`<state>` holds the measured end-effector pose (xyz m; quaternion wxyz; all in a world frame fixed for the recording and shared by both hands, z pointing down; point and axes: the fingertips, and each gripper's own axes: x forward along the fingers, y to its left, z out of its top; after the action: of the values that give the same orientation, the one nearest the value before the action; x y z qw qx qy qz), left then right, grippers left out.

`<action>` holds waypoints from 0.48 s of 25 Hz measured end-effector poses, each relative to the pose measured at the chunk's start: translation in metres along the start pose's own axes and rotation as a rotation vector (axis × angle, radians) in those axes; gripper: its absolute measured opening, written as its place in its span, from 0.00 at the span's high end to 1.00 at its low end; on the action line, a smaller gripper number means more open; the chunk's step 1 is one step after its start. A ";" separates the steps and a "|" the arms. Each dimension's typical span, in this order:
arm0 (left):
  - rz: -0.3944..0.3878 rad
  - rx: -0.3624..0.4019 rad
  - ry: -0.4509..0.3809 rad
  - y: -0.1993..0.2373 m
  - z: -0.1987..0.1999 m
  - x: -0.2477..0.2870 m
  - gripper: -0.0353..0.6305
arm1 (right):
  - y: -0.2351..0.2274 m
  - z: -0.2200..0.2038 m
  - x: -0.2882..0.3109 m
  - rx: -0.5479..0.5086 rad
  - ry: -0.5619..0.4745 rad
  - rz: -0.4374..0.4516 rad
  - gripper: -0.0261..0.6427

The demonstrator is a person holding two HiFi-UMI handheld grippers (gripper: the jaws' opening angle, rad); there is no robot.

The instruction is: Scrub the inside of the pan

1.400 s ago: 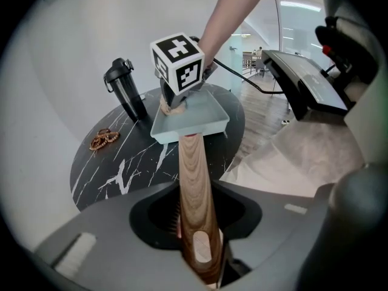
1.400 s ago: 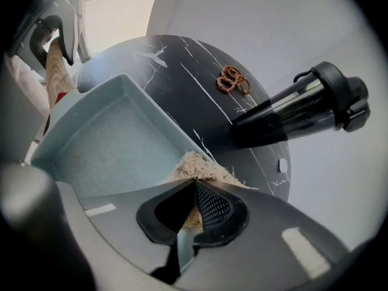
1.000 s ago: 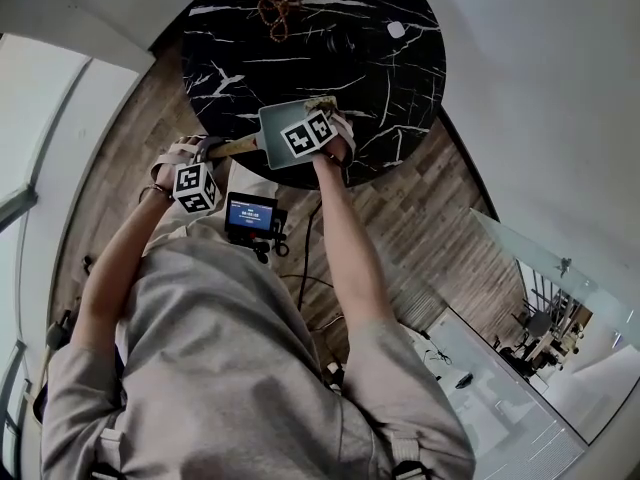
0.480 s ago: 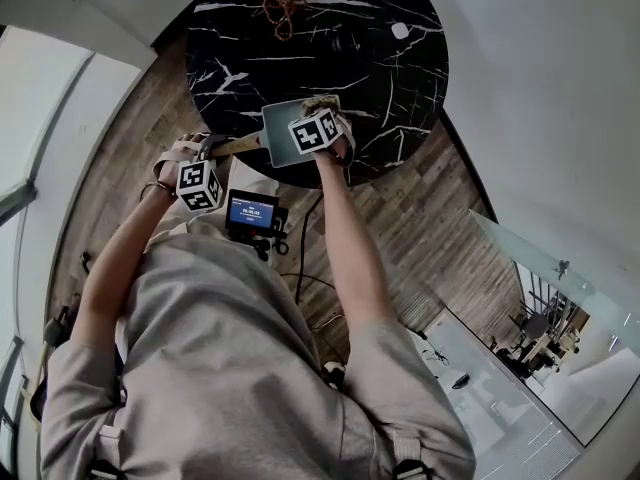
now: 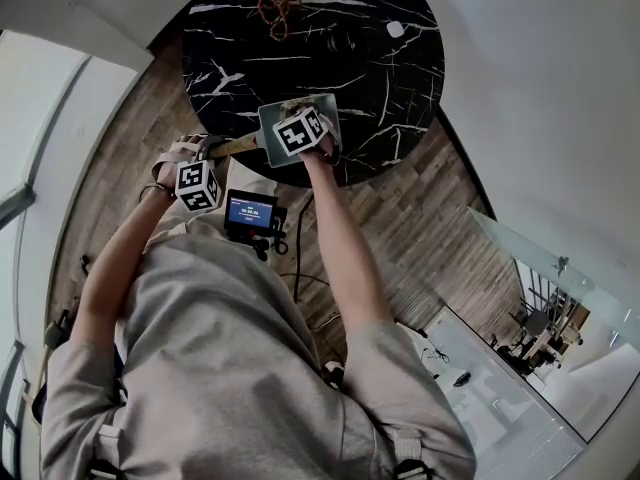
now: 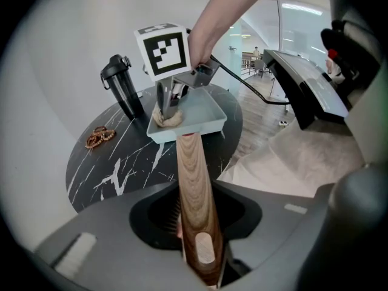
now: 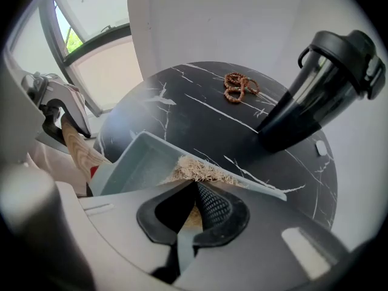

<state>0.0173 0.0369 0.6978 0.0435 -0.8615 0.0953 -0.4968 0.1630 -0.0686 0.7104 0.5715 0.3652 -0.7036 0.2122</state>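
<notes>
Pan (image 6: 203, 117) sits at near edge of round black marble table (image 5: 380, 78); wood-plank floor (image 5: 420, 208), white wall (image 5: 540, 88) around. L gripper (image 6: 197, 235) clamps its wooden handle (image 6: 193, 180). R gripper (image 7: 191, 205) pinches fibre scrubber (image 7: 197, 170) inside pan.

- Round table (image 5: 400, 78) topped in black marble with white veins
- Brown wood-plank floor (image 5: 420, 208) around it
- Plain white wall (image 5: 540, 88) just beside the table
- Window (image 7: 91, 53) letting in daylight, greenery outside
- Glass partition (image 5: 530, 258), with a bright office space beyond
</notes>
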 end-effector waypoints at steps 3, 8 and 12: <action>-0.005 -0.007 0.010 0.000 0.001 0.000 0.77 | 0.018 0.010 0.000 0.002 -0.017 0.053 0.93; -0.004 -0.010 0.012 -0.002 0.001 0.001 0.77 | 0.043 0.021 0.000 0.003 -0.028 0.094 0.94; 0.001 -0.002 0.021 0.000 0.000 0.001 0.77 | 0.044 0.023 0.001 0.046 -0.041 0.123 0.94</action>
<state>0.0180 0.0368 0.6989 0.0421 -0.8562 0.0968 -0.5057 0.1147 -0.0567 0.7104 0.5344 0.3384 -0.7311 0.2556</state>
